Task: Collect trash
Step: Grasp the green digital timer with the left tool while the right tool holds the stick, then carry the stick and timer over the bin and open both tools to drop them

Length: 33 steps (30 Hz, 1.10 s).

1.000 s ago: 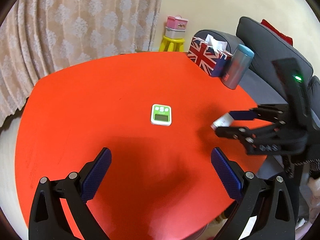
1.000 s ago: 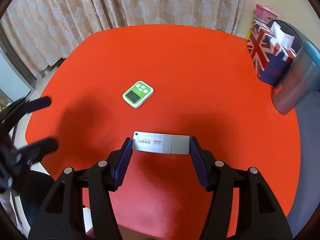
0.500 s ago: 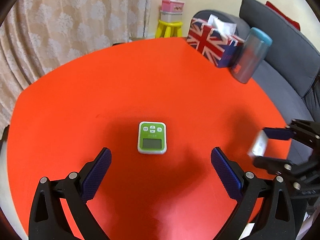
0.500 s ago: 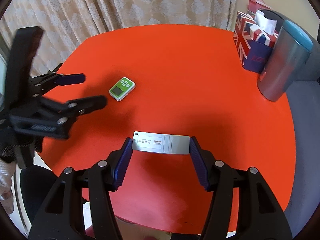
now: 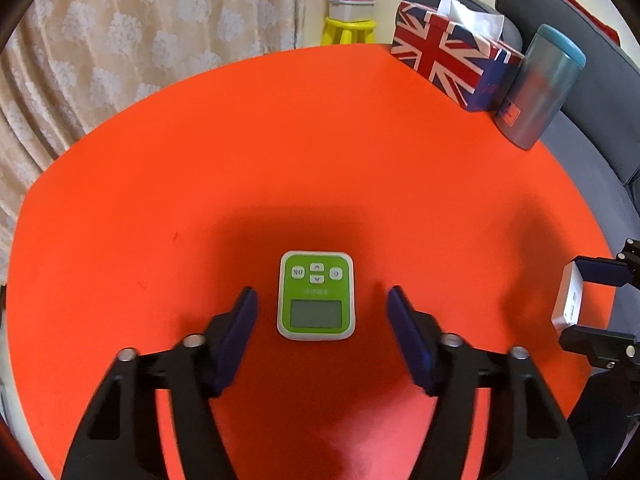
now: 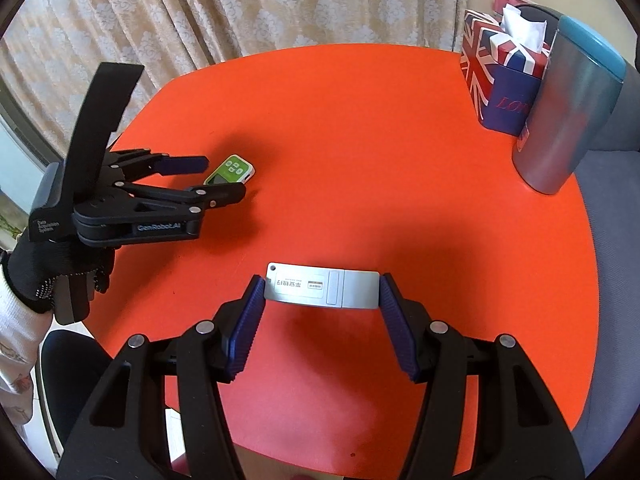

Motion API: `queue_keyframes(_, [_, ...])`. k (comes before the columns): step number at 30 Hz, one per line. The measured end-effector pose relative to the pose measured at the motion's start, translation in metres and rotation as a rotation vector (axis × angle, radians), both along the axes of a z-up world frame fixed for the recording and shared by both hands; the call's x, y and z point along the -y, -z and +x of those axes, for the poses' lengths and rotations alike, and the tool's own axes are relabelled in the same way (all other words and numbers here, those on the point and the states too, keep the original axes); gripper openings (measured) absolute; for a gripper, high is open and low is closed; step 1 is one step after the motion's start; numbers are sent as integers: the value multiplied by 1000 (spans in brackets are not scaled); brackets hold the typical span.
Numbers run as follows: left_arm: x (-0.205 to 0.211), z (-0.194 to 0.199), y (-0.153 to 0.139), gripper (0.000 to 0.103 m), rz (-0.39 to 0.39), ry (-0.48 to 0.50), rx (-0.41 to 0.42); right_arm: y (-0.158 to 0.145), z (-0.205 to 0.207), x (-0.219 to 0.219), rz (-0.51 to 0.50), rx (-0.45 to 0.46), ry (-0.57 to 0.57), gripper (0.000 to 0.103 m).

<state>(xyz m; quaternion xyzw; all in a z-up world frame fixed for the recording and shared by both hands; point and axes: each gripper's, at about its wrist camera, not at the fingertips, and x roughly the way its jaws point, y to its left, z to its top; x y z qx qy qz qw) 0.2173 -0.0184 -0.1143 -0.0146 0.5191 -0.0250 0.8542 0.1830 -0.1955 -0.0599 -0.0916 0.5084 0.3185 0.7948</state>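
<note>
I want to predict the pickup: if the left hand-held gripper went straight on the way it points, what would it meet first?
Probably the small green-and-white device lying flat on the orange-red table. It sits between the closing jaws of the left hand-held gripper, not yet touched; depth is unclear.

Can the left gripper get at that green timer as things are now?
Probably yes. The timer lies flat on the table between the left gripper's closing fingers, not yet touched, with nothing around it.

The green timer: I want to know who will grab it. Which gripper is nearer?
Left. The left gripper, jaws closing, straddles the green timer without touching; the right gripper holds a silver card well away.
</note>
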Motion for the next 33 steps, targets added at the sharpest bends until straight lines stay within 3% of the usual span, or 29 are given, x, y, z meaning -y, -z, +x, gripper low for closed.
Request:
queue_keyframes(3, [0, -1, 1, 50, 13, -2, 10, 0, 0, -2, 1, 0, -4, 58])
queue_keyframes(5, [-1, -1, 0, 40, 18, -8, 15, 0, -1, -3, 0, 3, -7, 58])
queue_keyframes(15, [0, -17, -4, 40, 0, -3, 36, -4, -3, -3, 4, 35, -2, 58])
queue_keyframes(23, [8, -67, -38, 40, -8, 3, 102, -23, -28, -1, 26, 82, -18, 58])
queue_keyframes(33, [18, -147, -75, 40, -21, 0, 192, -51, -89, 7, 54, 147, -80, 58])
